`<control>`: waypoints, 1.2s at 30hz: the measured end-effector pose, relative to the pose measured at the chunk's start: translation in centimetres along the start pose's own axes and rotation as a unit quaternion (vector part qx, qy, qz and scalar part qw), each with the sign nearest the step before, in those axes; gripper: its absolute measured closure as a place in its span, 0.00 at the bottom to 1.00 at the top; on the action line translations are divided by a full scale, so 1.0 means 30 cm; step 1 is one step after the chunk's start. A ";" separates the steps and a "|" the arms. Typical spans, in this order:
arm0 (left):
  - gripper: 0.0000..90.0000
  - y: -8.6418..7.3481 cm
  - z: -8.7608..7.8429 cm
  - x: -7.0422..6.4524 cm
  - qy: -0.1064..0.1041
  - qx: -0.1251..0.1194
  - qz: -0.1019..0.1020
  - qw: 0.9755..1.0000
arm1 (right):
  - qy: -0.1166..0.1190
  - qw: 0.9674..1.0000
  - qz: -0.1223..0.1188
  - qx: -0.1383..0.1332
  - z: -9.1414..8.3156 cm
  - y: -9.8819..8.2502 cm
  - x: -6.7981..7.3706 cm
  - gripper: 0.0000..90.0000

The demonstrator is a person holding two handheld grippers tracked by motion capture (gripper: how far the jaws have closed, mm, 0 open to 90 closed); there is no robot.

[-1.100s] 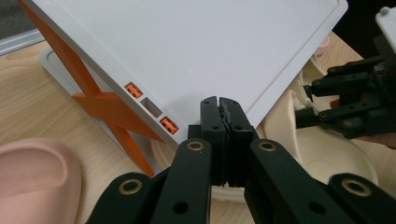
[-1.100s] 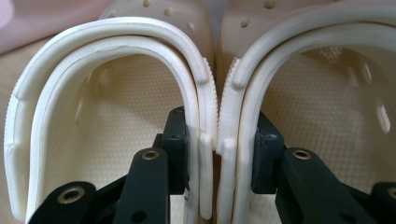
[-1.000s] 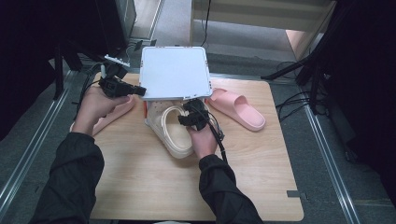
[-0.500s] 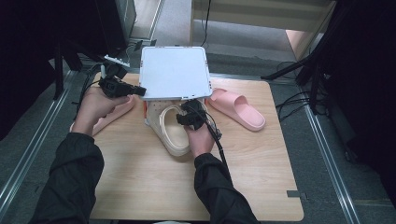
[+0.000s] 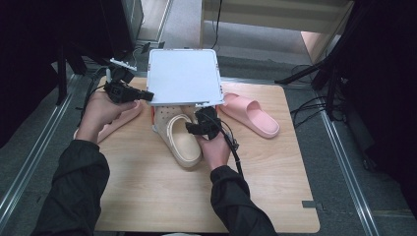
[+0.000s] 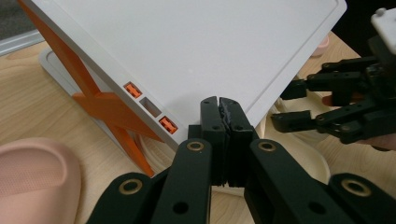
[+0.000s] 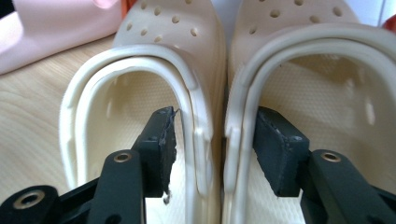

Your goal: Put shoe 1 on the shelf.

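Clogs (image 5: 183,140), a cream pair with little holes in the toes, lie side by side on the table (image 5: 147,196), partly under a white lid (image 5: 183,76). Their two inner walls are straddled by the right gripper (image 7: 212,149), whose jaws have just been opening, pads apart. The lid's corner is pinched by the left gripper (image 6: 219,112). If that pinch slips, the clogs could be hit.

A wooden table (image 5: 162,196) carries a white box (image 5: 183,76) with its lid raised at the far edge. Two cream clogs (image 5: 182,140) lie side by side in front of it, touching. A pink slide (image 5: 251,114) rests to their right; another pink slide (image 5: 115,120) lies at the left.
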State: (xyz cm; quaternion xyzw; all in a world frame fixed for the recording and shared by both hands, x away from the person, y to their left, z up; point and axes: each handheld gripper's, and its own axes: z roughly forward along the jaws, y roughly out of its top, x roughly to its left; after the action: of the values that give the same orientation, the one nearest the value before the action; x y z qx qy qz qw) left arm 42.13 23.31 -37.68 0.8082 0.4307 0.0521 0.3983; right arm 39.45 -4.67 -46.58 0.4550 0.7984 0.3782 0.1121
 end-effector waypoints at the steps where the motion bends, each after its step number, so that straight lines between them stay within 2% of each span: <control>1: 0.99 0.000 0.000 0.000 0.000 0.000 0.000 1.000 | 0.003 1.000 -0.003 0.000 -0.014 -0.004 -0.001 0.60; 5: 0.99 0.000 0.000 -0.001 0.001 0.000 -0.001 1.000 | 0.017 1.000 -0.002 -0.006 -0.072 -0.031 -0.007 0.70; 11: 0.99 0.002 0.000 -0.004 0.005 0.002 -0.003 1.000 | 0.038 0.999 -0.019 0.002 -0.141 -0.092 -0.009 0.90; 17: 0.99 0.001 0.000 -0.004 0.005 0.001 -0.003 1.000 | 0.071 0.997 -0.033 0.014 -0.187 -0.163 0.010 0.96; 19: 0.99 0.001 0.000 -0.004 0.005 0.001 -0.003 1.000 | 0.069 0.996 -0.051 0.022 -0.199 -0.190 0.025 1.00; 22: 0.99 0.000 0.000 -0.005 0.006 0.001 -0.003 1.000 | 0.084 0.994 -0.058 0.027 -0.207 -0.230 0.041 1.00; 28: 0.99 0.000 0.001 -0.006 0.006 0.000 -0.003 1.000 | 0.098 0.992 -0.067 0.037 -0.197 -0.300 0.054 1.00; 32: 0.99 -0.002 -0.001 -0.003 0.005 -0.002 -0.007 1.000 | 0.105 0.990 -0.067 0.063 -0.164 -0.335 0.053 1.00; 36: 0.99 -0.001 0.001 -0.007 0.006 -0.001 -0.003 1.000 | 0.101 0.990 -0.071 0.072 -0.129 -0.347 0.054 1.00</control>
State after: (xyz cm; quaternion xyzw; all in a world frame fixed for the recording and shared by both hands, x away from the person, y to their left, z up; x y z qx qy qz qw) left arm 41.99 23.13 -37.67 0.8061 0.4354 0.0566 0.3967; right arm 29.84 -8.42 -50.98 0.3636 0.8609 0.3551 0.0242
